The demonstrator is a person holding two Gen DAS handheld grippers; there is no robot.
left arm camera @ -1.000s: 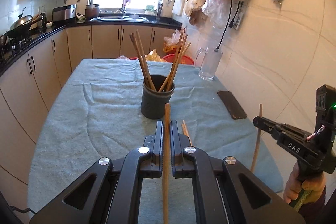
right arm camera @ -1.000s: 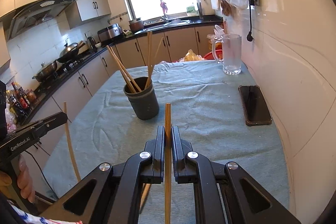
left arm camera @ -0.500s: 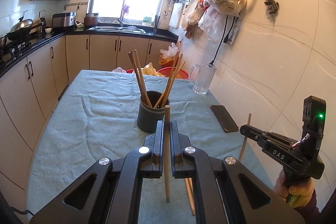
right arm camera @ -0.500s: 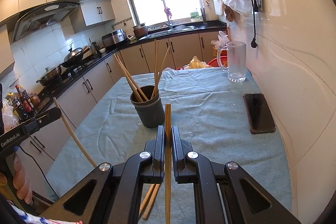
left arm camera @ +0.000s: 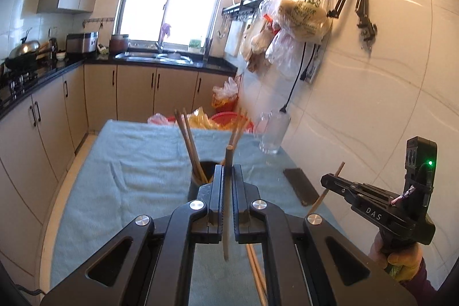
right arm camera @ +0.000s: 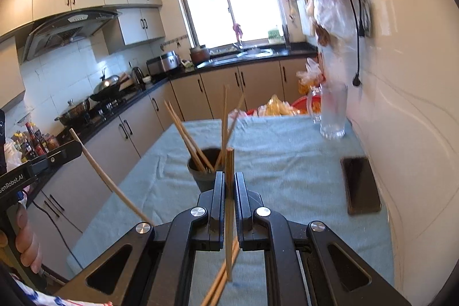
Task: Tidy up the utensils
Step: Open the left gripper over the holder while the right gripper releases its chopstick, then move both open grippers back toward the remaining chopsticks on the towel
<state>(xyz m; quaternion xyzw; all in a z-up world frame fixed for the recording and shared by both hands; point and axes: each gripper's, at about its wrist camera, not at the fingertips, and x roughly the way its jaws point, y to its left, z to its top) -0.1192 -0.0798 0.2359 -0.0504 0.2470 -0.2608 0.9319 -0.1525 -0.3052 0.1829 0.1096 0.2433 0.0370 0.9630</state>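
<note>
A dark cup with several wooden chopsticks leaning in it stands on the blue-clothed table. My left gripper is shut on a single chopstick, held upright just short of the cup. My right gripper is shut on another chopstick, also lifted off the cloth near the cup. Two loose chopsticks lie on the cloth below the grippers. Each gripper shows in the other's view, right gripper and left gripper, each with its stick.
A black phone lies on the cloth by the tiled wall, and a glass mug stands farther back. Plastic bags hang from wall hooks above. Cabinets and a stove counter run along the left.
Both grippers have risen with their chopsticks, lifting them off the cloth and nearer the cup. Both views tilted upward. The jaws stayed shut.
</note>
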